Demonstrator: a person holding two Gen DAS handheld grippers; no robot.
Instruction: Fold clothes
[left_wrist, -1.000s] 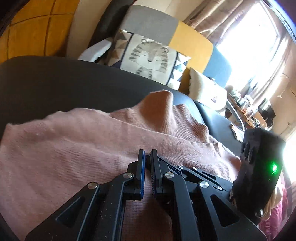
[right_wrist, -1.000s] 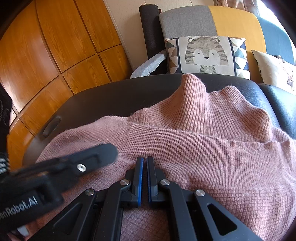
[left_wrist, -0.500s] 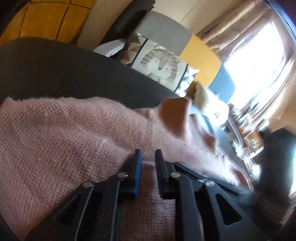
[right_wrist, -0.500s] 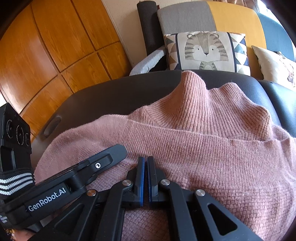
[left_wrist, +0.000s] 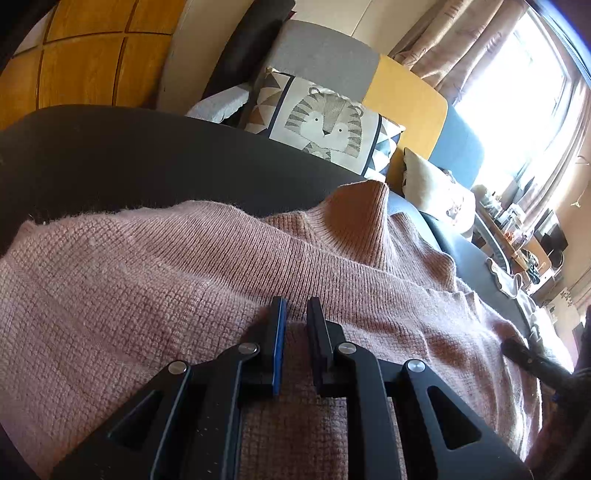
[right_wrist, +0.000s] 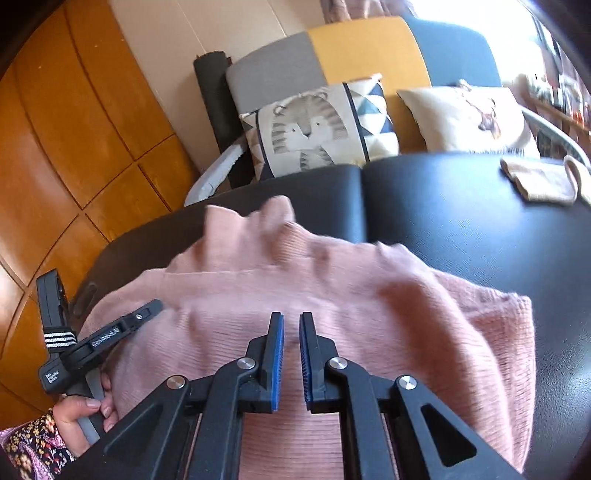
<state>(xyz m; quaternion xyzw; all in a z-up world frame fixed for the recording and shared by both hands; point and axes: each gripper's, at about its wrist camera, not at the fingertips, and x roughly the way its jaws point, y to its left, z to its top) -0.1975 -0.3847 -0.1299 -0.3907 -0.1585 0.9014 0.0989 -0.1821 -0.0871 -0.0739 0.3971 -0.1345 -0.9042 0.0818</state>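
The pink sweater (left_wrist: 155, 295) at mid-frame looks soft and floppy; its edge is best pinched. Both left gripper (left_wrist: 295, 314) and right gripper (right_wrist: 291, 328) are seen parted, nothing gripped

Tiger-print cushion (right_wrist: 321, 129), upright against a sofa backrest (right_wrist: 332, 51) panelled grey, yellow and blue; cream cushion (right_wrist: 469, 118) with a small motif, just beside it to the right; dark rolled bolster (right_wrist: 214, 99) standing at the sofa's left end; black padded surface (right_wrist: 461, 229) with a centre seam; folded beige cloth (right_wrist: 539, 181) lying near its far right edge; orange wooden wall panels (right_wrist: 74, 129); patterned curtain (left_wrist: 454, 48) beside a bright window (left_wrist: 517, 92); cluttered shelf (left_wrist: 517, 229), contents too small to tell
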